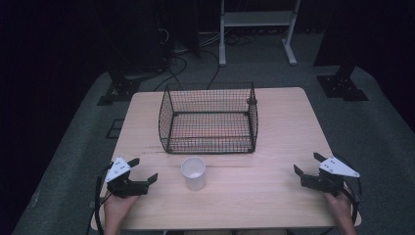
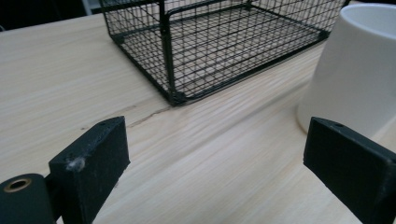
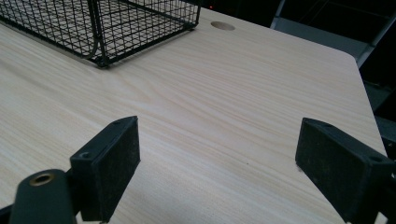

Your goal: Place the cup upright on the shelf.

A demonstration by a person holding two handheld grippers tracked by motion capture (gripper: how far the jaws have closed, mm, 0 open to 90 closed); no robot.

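So from the high view, I have the white cup (image 1: 194,172) standing upright near the front edge of the table (image 1: 274,196), just in front of the wire basket (image 1: 209,117). My left gripper (image 1: 139,171) rests at about nine o'clock from the cup, jaws spread wide and empty; my right gripper (image 1: 308,164) sits well apart at three o'clock, also wide and holding nothing. I judge the step is reaching for the cup, so I'd go in with the left, level, straddling the wall low down to avoid tipping it.

In the left gripper view, the cup (image 2: 355,70) stands at two o'clock, close to one jaw, the basket (image 2: 219,46) at twelve.

In the right gripper view, bare pale wood (image 3: 224,121) lies ahead, the basket (image 3: 107,23) at eleven. Around the table the room is dark, with grey floor, cables and a white frame behind.
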